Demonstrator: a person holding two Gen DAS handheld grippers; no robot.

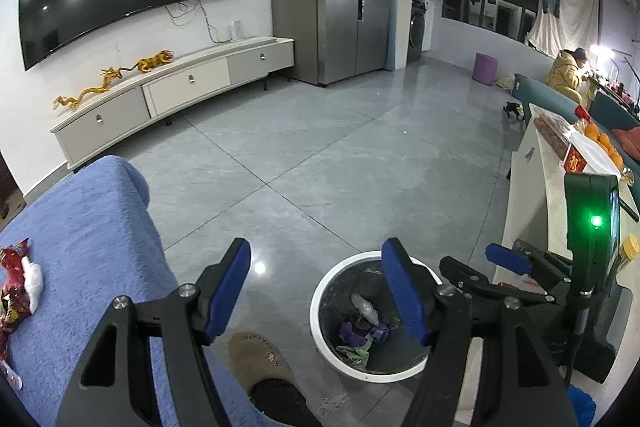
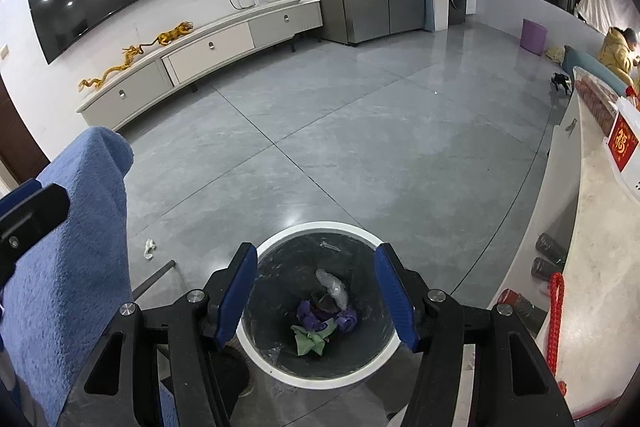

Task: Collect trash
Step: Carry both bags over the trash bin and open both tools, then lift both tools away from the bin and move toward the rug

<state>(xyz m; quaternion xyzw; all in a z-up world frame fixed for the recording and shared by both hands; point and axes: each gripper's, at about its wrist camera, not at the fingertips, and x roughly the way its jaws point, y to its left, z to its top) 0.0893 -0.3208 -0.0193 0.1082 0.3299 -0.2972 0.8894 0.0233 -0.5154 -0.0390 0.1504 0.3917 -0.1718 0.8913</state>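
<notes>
Right tool point(image 2: 316, 291) and left tool point(image 1: 316, 291) both released, nothing between pads, over bin point(image 2: 280, 373). Red snack wrapper point(image 1: 14, 291) lies on blue blanket point(image 1: 88, 227): light, crinkly, slippery; pinch a bunched edge

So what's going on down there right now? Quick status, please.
Both tongs, left and right, open and empty. Bin right below, trash in it. Red wrapper on blue cover, scrap on floor. Nothing blocking.
</notes>
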